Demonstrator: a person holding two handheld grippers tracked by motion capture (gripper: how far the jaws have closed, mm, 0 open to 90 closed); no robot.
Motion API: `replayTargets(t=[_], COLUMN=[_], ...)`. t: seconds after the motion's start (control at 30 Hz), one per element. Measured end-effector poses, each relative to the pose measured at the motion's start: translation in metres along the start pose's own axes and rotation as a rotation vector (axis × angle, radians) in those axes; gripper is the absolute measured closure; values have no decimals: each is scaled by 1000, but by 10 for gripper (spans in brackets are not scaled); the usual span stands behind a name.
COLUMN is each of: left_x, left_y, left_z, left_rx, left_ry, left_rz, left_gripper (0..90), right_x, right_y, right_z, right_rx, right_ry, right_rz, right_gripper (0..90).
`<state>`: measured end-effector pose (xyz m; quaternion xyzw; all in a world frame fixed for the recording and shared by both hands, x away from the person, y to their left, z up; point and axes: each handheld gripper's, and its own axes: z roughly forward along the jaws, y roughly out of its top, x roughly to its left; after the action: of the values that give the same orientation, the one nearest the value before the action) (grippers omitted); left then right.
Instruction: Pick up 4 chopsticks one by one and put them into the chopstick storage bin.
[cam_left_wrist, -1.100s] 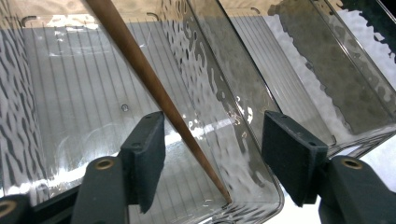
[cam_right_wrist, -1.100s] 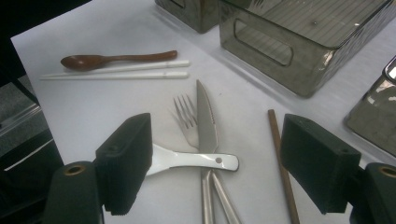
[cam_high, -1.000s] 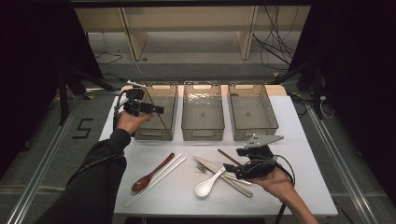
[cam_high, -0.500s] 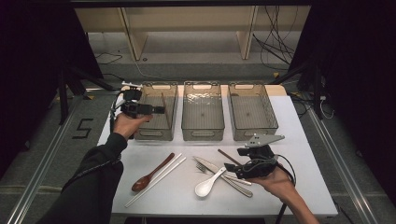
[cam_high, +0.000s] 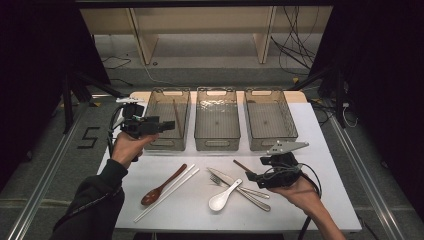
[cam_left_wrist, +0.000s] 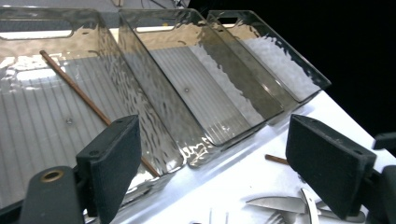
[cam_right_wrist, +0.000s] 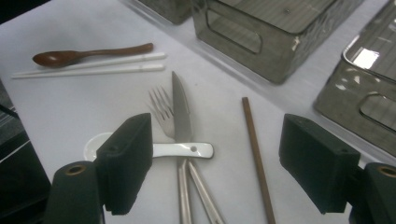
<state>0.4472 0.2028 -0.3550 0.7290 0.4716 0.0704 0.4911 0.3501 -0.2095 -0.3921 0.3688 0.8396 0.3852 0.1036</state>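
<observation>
My left gripper hovers open and holds nothing, at the front left corner of the left clear bin. A brown chopstick lies in that bin, and it runs diagonally across the ribbed floor in the left gripper view. My right gripper is open low over the cutlery. Between and beyond its jaws lie a knife, a fork, a white spoon and a second brown chopstick.
The middle bin and right bin stand side by side behind the cutlery. A brown wooden spoon and a pair of white chopsticks lie on the table's front left. The white table ends close behind my right hand.
My left hand and its gripper have drawn back a little toward the near left, away from the left bin. The right gripper has stayed put.
</observation>
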Motion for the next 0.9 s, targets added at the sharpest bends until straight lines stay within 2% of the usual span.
replayTargets(t=[0.27, 0.5, 0.6, 0.67, 0.8, 0.9], left_x=[-13, -24, -27, -30, -35, -38], left_y=[-19, -41, -50, -56, -65, -70], left_z=[-7, -11, -14, -15, -18, -18], left_rx=[8, 18, 12, 25, 17, 16], left_ry=[-23, -38, -50, -58, -67, -62], left_rz=[54, 94, 89, 99, 102, 125], left_gripper=[168, 157, 157, 156, 155, 155], right_x=[-15, -30, -33, -34, -38, -40], right_y=[-3, -9, -12, -14, -19, -23], right_z=[3, 10, 13, 15, 17, 19], right_rx=[89, 219, 282, 315, 374, 419], right_ry=[-57, -89, -105, -117, -134, -131], right_rz=[9, 24, 7, 0, -4, 4], right_gripper=[295, 342, 373, 394, 448, 486])
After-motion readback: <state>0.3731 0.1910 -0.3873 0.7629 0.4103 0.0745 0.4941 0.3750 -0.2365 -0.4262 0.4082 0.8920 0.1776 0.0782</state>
